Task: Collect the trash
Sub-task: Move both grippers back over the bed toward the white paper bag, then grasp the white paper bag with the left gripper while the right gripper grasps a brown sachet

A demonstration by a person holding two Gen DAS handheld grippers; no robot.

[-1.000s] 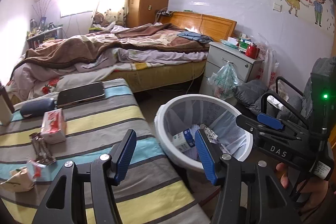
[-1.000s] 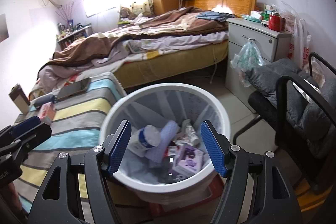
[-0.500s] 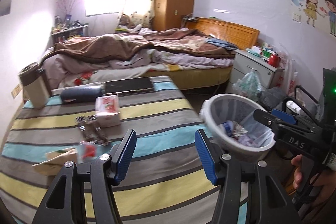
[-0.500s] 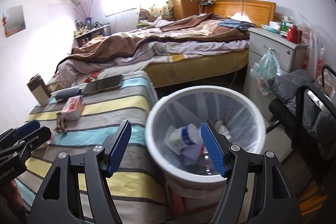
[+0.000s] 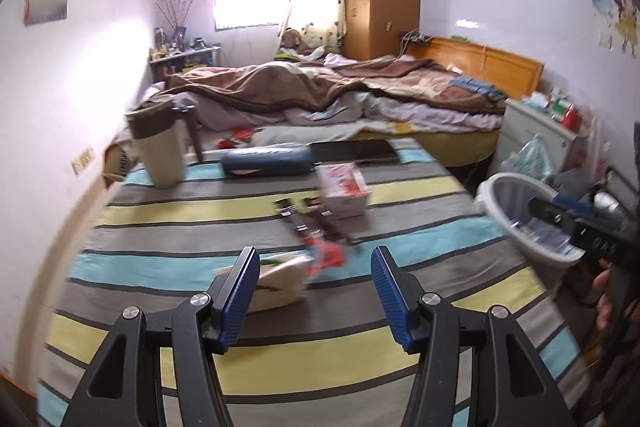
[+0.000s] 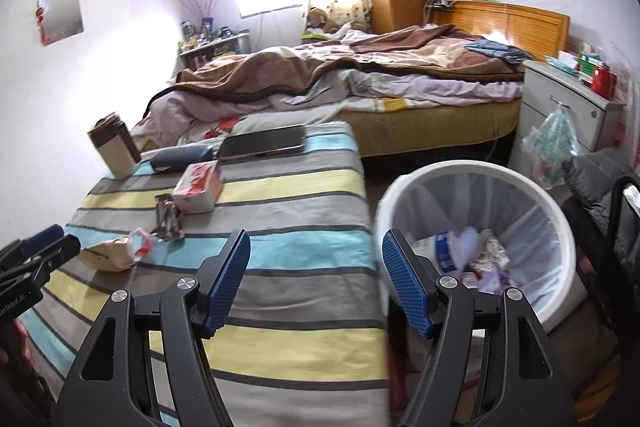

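No legible text or labels.

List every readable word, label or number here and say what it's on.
"DAS": white letters on the black right claw body, seen from the left wrist view.
White lettering on the black left claw body: cut off, unreadable.
Red-and-white cardboard box: print blurred.
Blue-labelled white bottle in the white bin: too small.

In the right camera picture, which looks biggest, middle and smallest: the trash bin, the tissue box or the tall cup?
Largest to smallest, as they look in the right wrist view:
1. Trash bin, though it also sits nearest the camera.
2. Tissue box.
3. Tall cup, close to the box in size and farther away, so these two are unsure.
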